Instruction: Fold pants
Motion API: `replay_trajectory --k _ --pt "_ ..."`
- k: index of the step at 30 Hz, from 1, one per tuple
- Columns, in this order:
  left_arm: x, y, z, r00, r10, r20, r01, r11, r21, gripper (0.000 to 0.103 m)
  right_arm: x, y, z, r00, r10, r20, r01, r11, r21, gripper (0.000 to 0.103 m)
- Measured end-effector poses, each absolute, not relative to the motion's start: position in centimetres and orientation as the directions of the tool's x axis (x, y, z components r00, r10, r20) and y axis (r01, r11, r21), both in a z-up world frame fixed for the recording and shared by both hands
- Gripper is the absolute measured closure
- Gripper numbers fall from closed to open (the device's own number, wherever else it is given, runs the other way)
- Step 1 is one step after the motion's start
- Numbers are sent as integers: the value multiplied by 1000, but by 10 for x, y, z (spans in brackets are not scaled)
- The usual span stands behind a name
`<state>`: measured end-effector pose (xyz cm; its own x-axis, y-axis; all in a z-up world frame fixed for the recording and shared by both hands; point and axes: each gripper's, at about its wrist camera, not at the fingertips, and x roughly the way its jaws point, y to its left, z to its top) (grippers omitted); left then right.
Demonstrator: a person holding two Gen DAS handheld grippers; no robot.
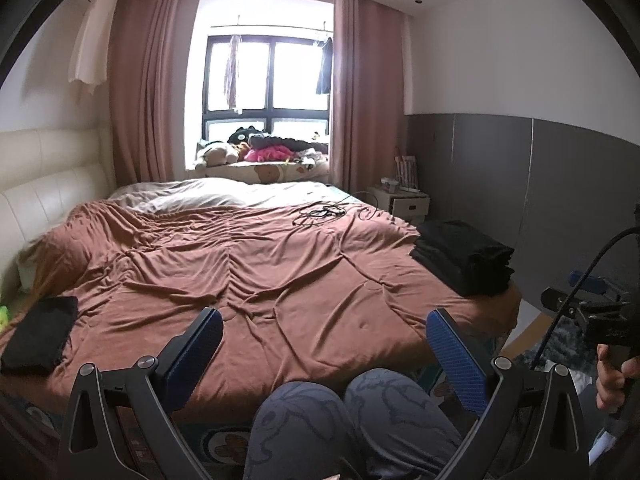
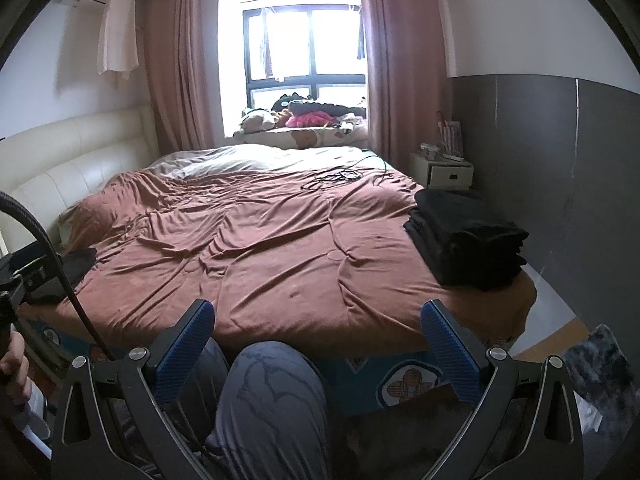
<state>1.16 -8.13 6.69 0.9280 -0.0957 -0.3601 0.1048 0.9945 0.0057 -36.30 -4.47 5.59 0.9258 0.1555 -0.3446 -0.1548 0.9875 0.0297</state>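
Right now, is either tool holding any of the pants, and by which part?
Nothing is held. The left tool and right tool are both open above the bed. The stack of black pants lies untouched at the bed's right edge.

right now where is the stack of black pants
The stack of black pants sits at the right edge of the brown bedspread, in front of the small nightstand in both views.
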Motion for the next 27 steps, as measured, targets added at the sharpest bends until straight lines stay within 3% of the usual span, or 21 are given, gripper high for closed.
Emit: replay_trajectory --k 27 --pt "10 -79 57 919 -129 -373 120 992 -47 1 -373 -39 57 927 87 -365 -93 996 1 0"
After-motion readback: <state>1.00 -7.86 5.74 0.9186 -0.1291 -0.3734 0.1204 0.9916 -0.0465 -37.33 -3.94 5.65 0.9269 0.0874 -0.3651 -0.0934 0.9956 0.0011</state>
